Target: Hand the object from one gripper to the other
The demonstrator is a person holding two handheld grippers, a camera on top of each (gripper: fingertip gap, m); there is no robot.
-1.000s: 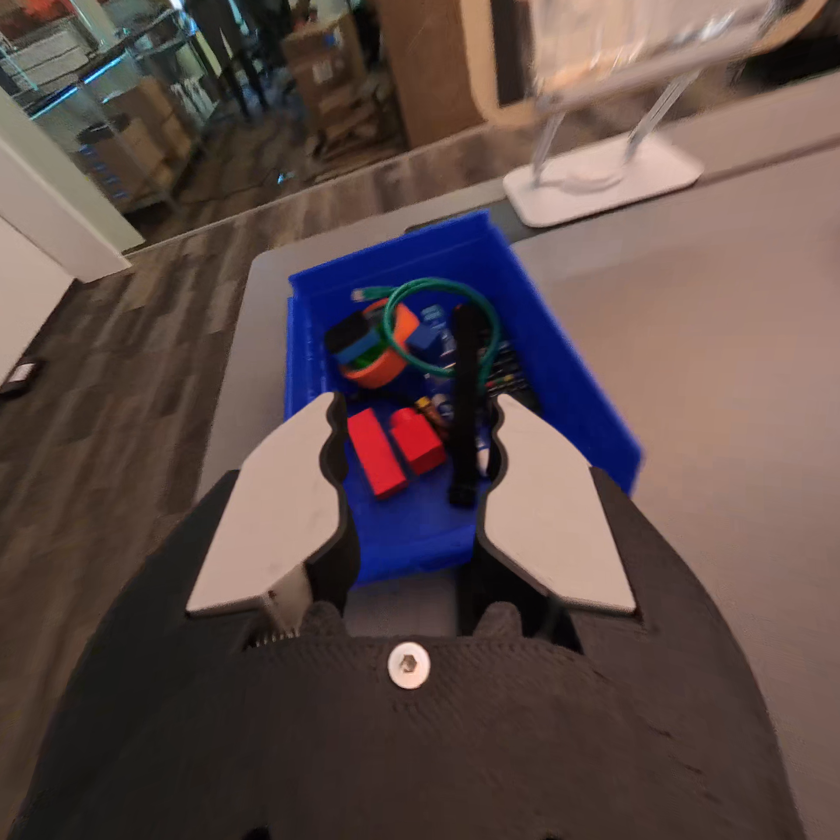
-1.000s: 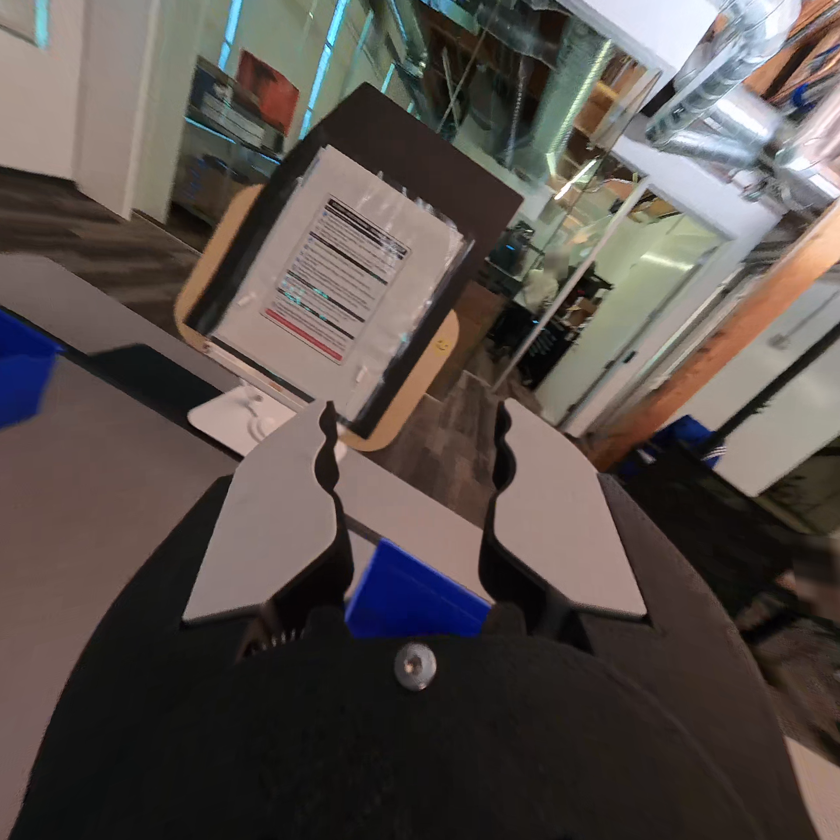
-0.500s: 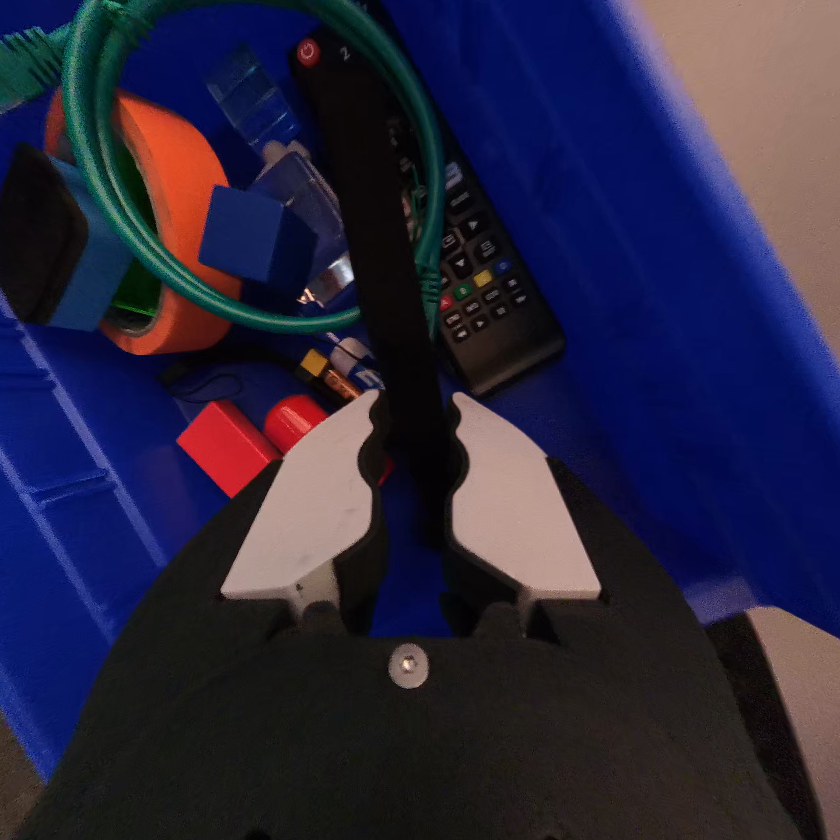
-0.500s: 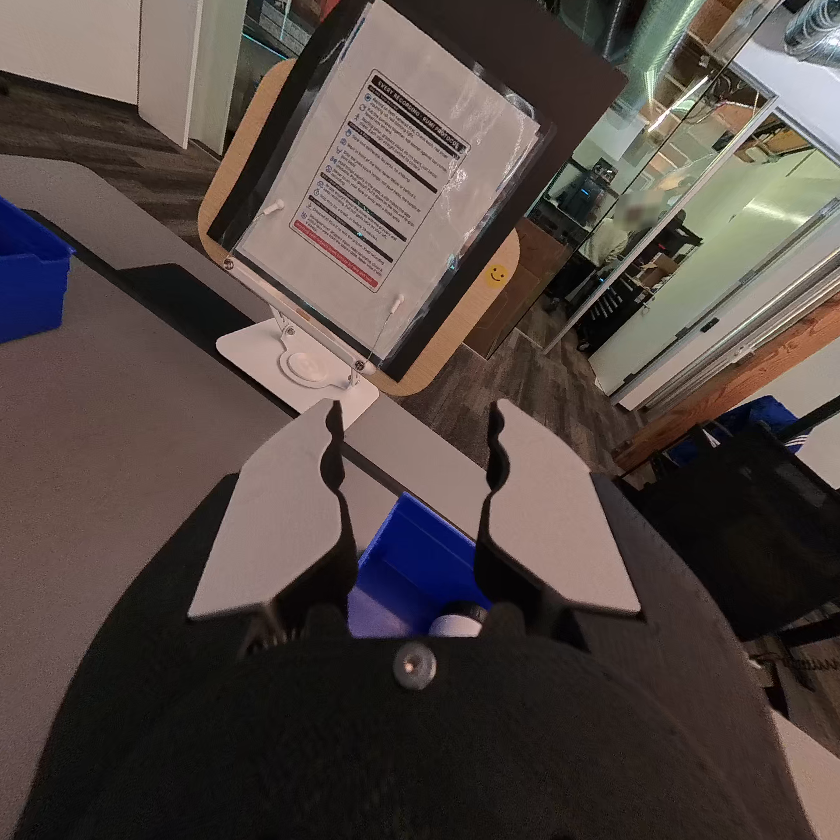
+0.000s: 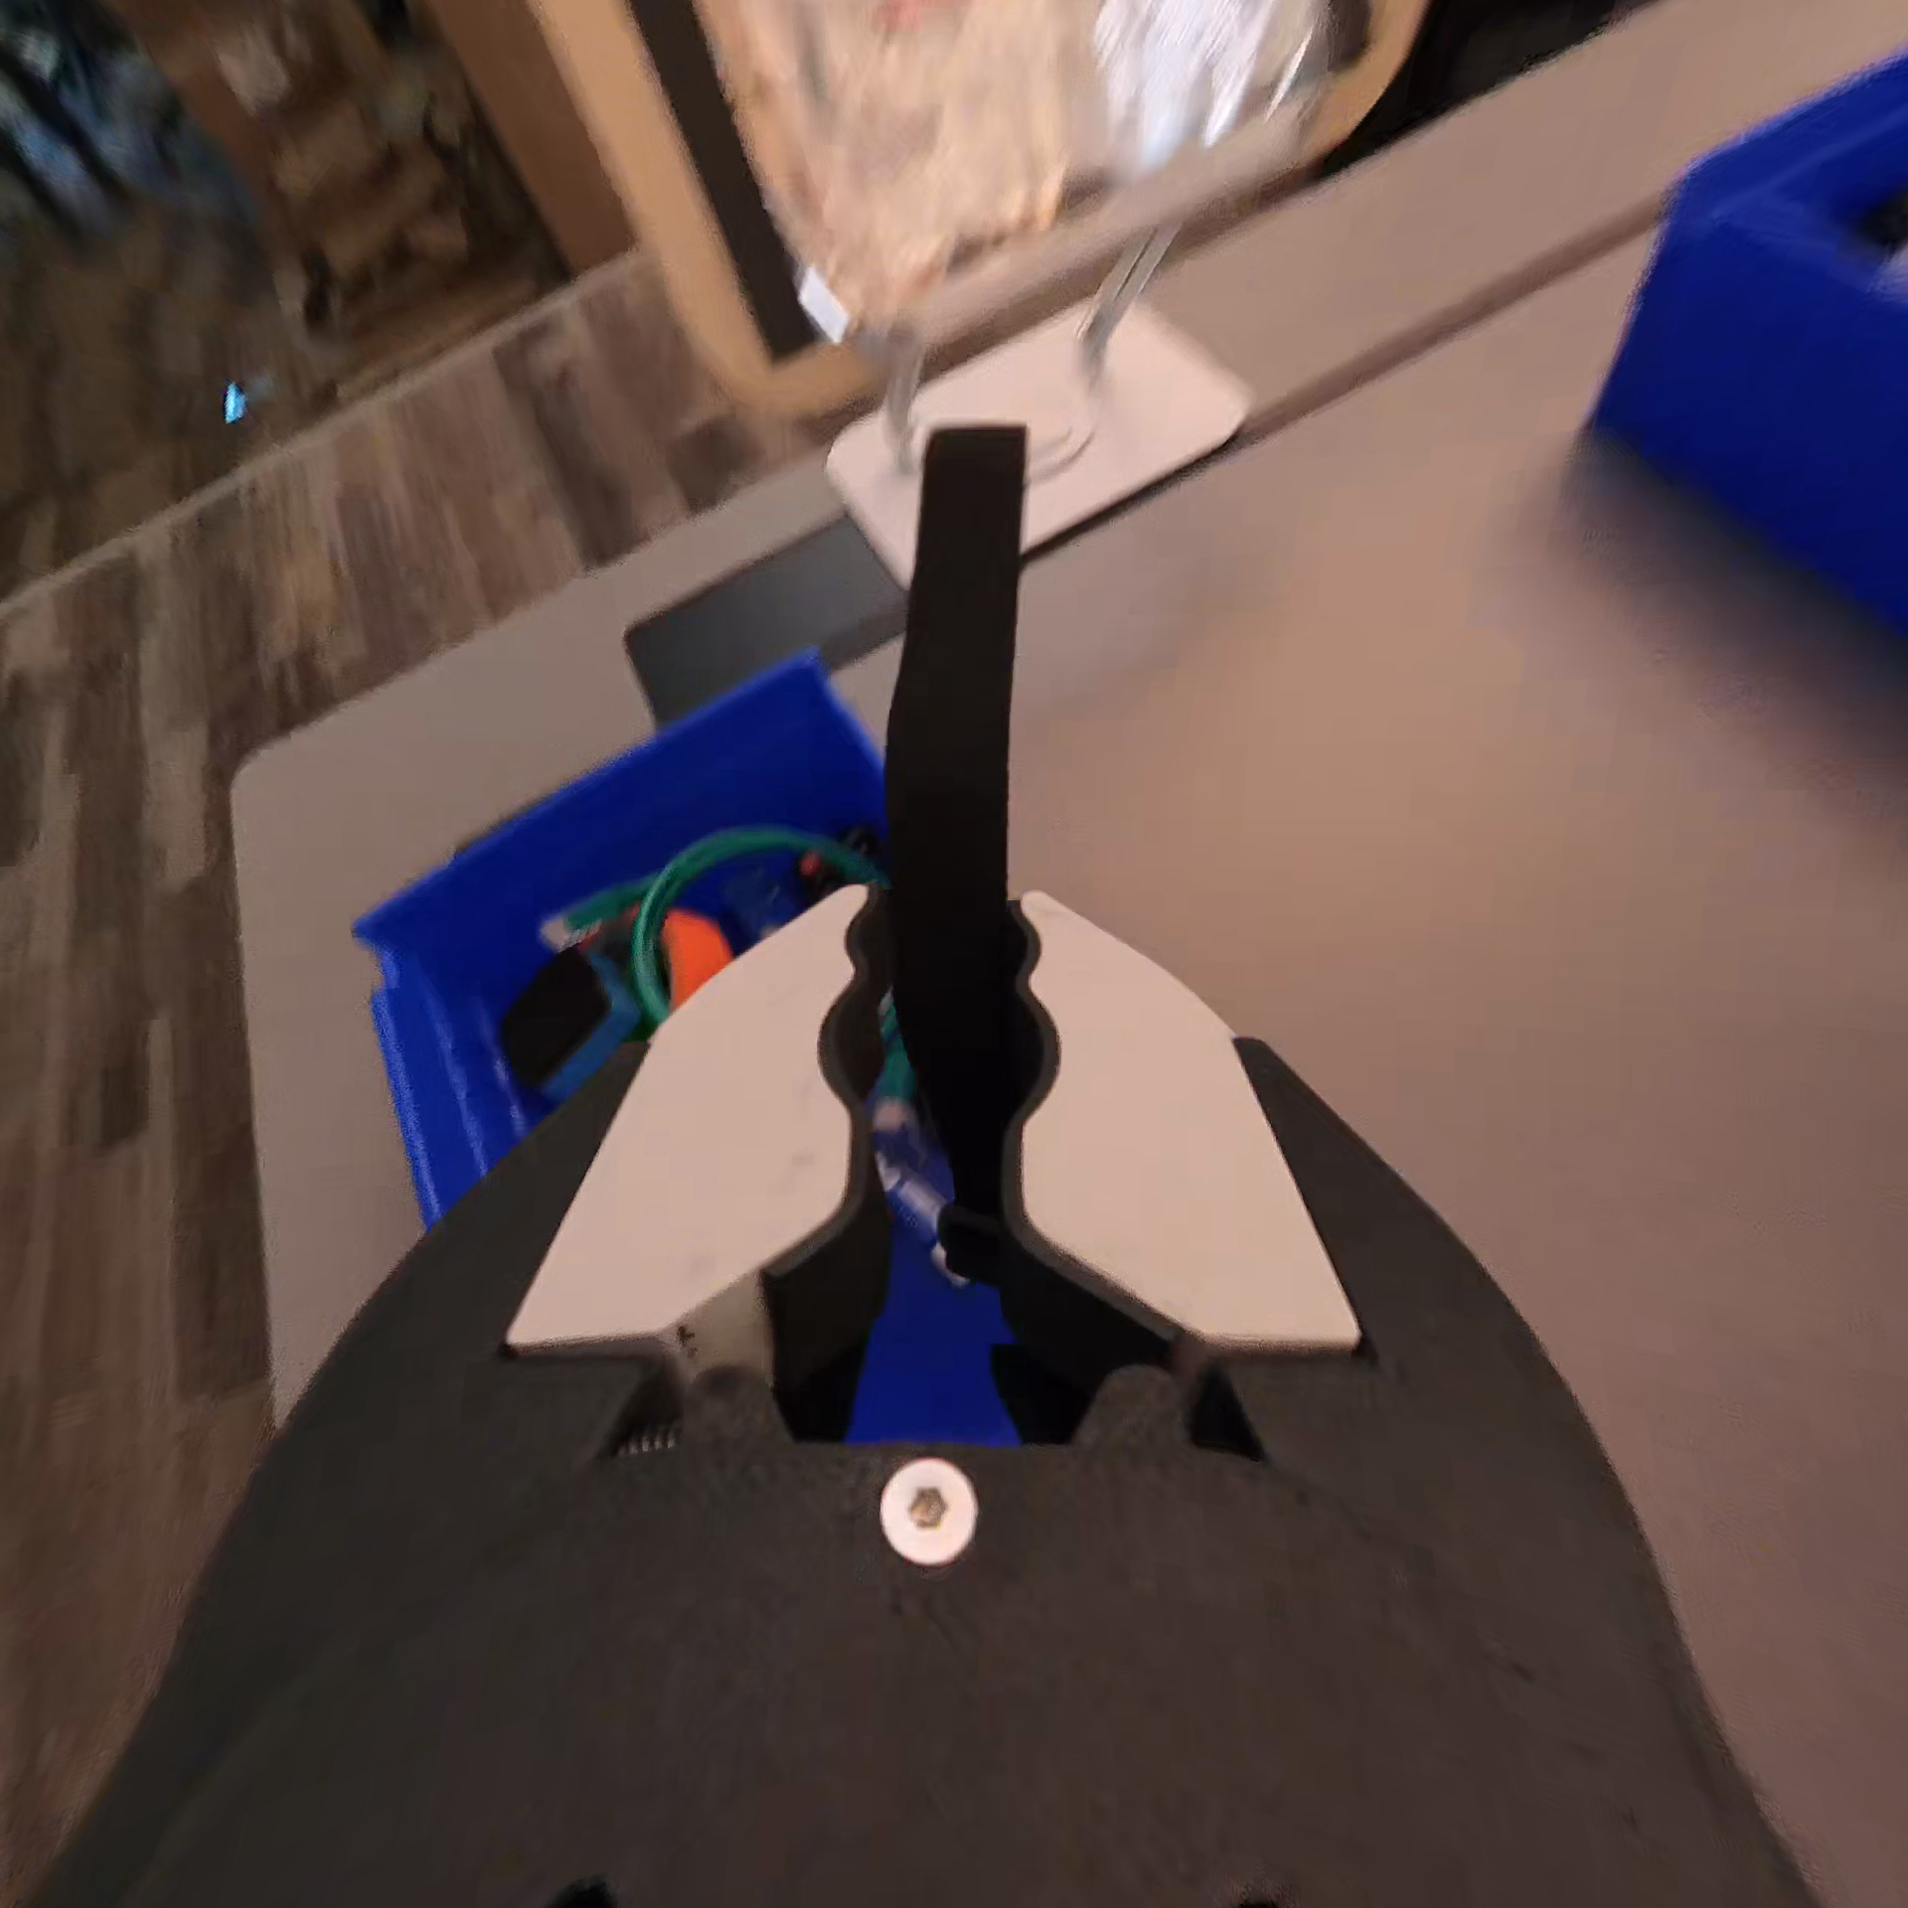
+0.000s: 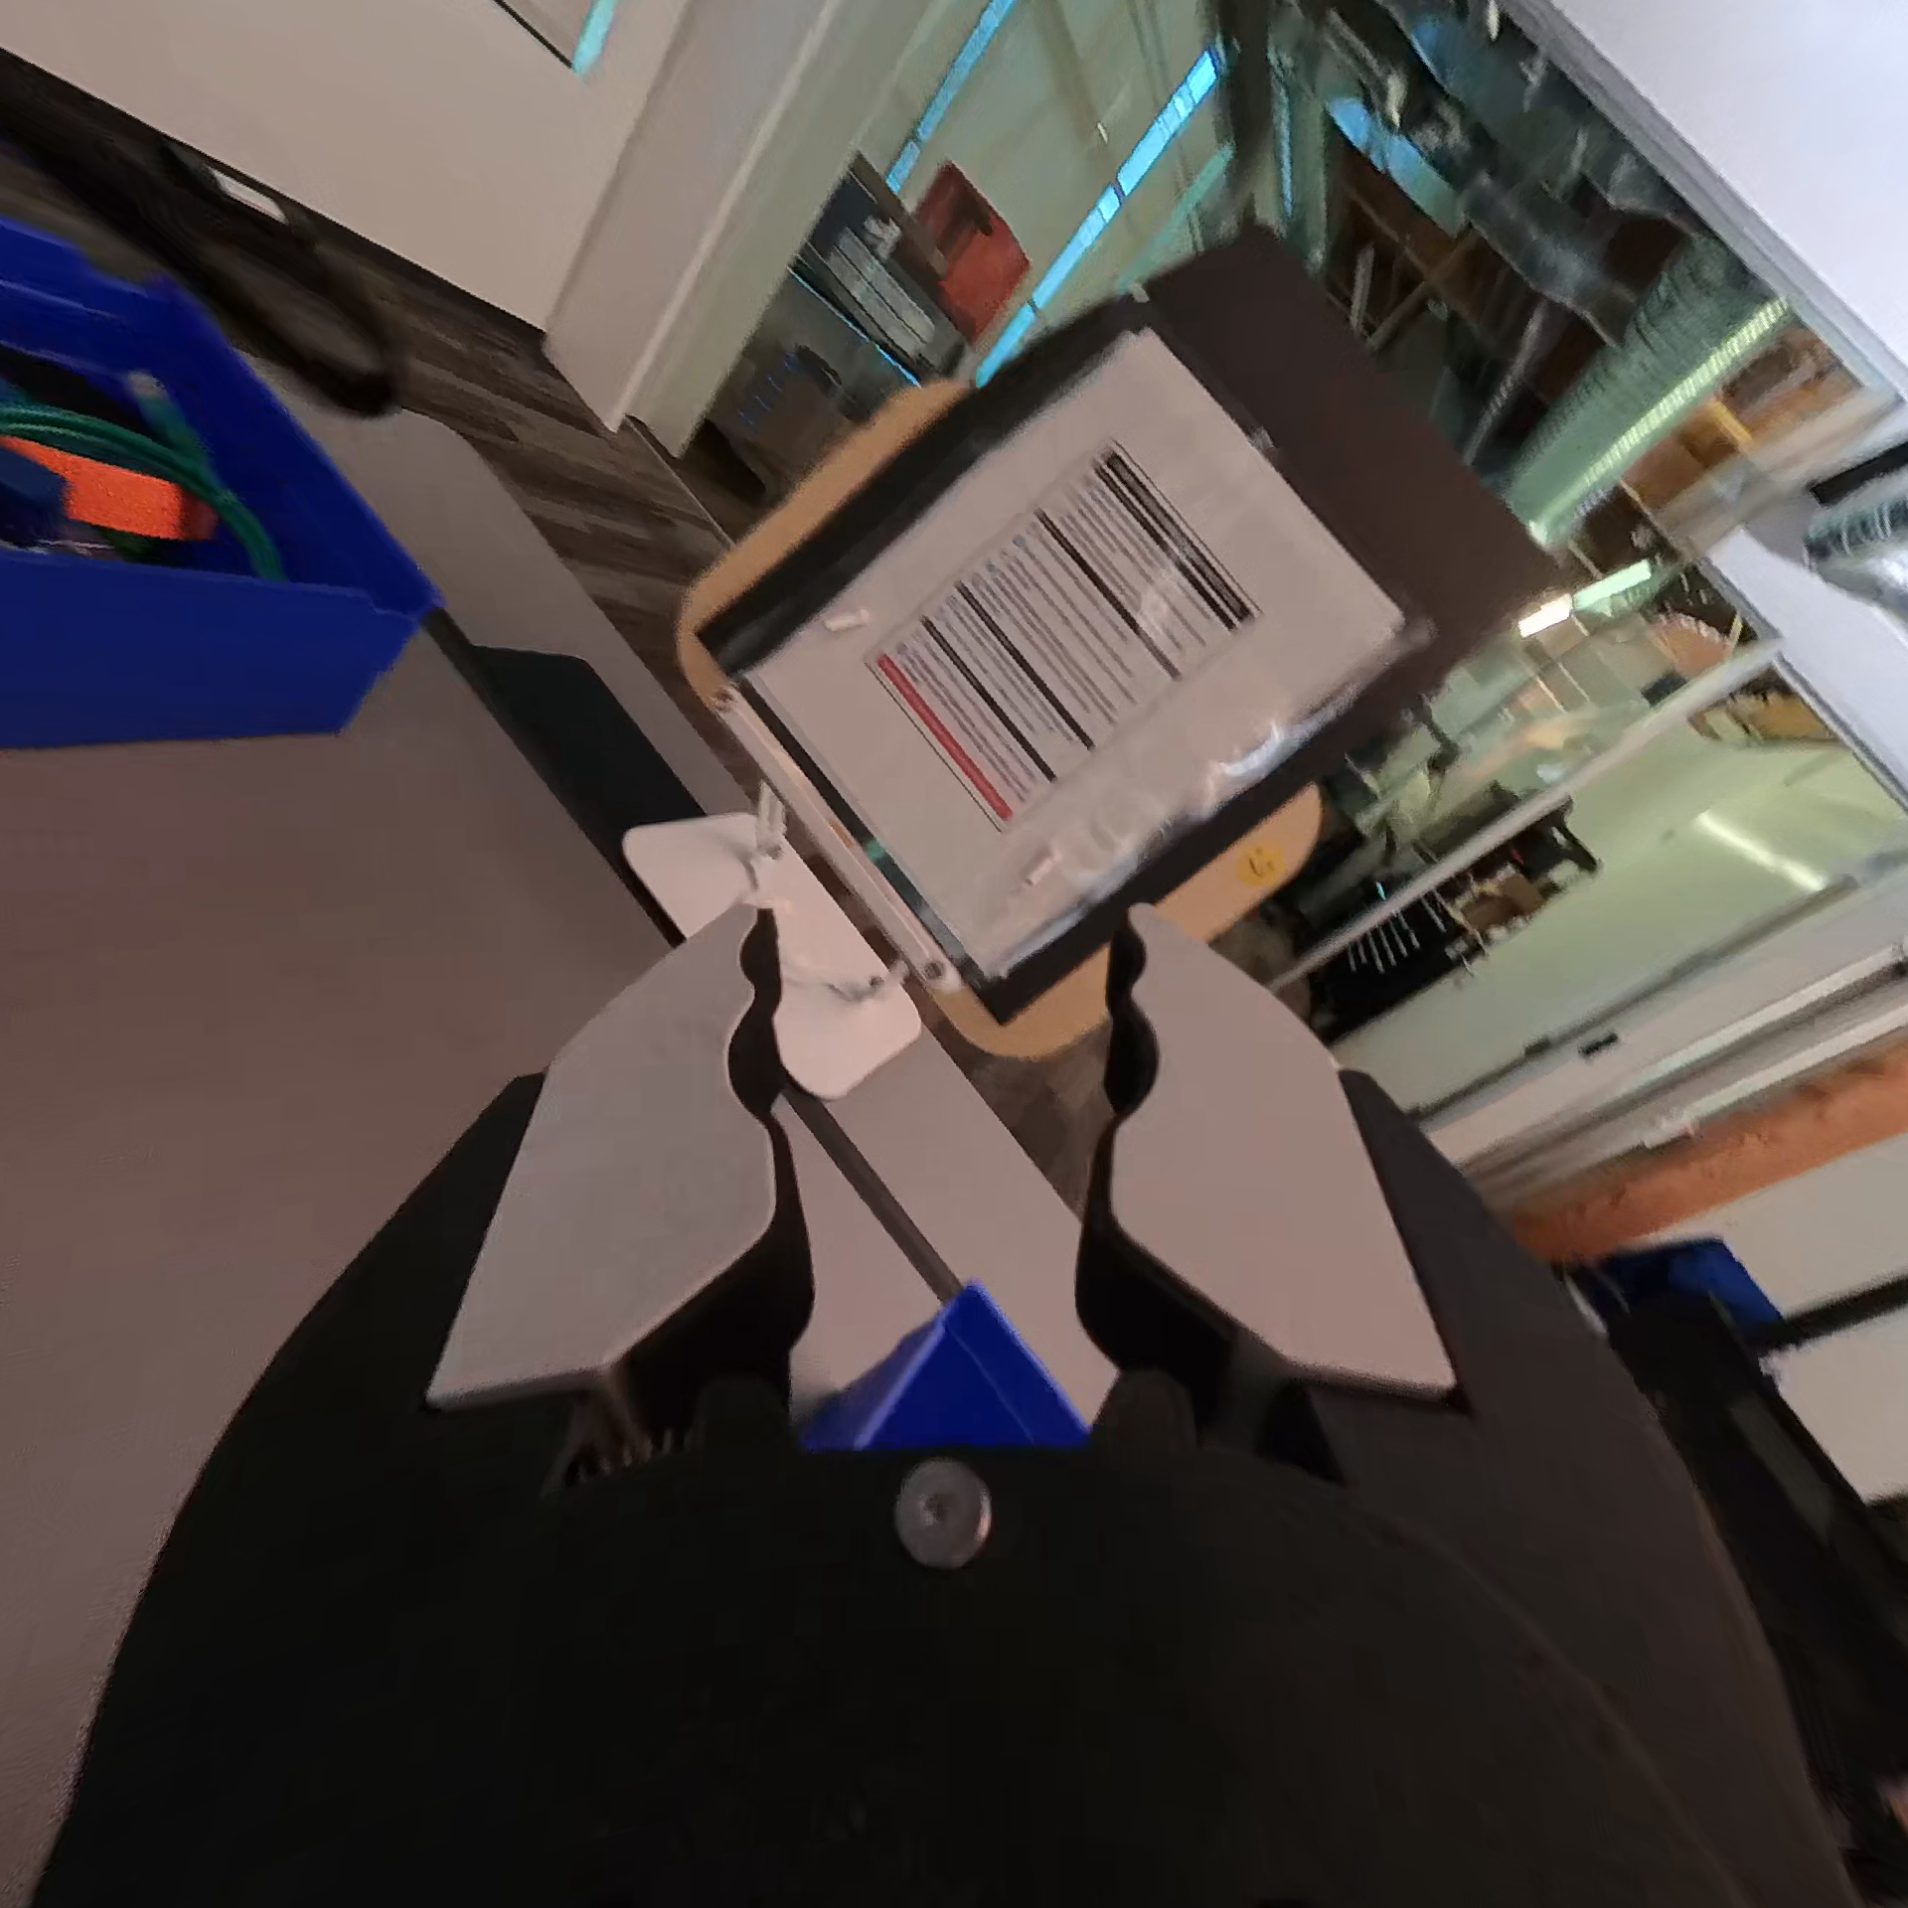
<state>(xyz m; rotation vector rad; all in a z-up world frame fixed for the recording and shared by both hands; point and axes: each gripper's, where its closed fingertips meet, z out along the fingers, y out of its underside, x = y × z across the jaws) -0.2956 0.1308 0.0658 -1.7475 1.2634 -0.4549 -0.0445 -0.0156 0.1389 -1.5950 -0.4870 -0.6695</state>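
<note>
Black shell — grey fingers

Both wrist cams look fwd over table; shared: blue bin, sign stand.

Dim warm indoor light, heavy motion blur, wide-angle bending at edges.

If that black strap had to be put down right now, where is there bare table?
The grey table is bare between the blue bin on the left, the second blue bin at far right, and the white sign stand behind. The left bin is crowded with cable, tape and blocks.
</note>
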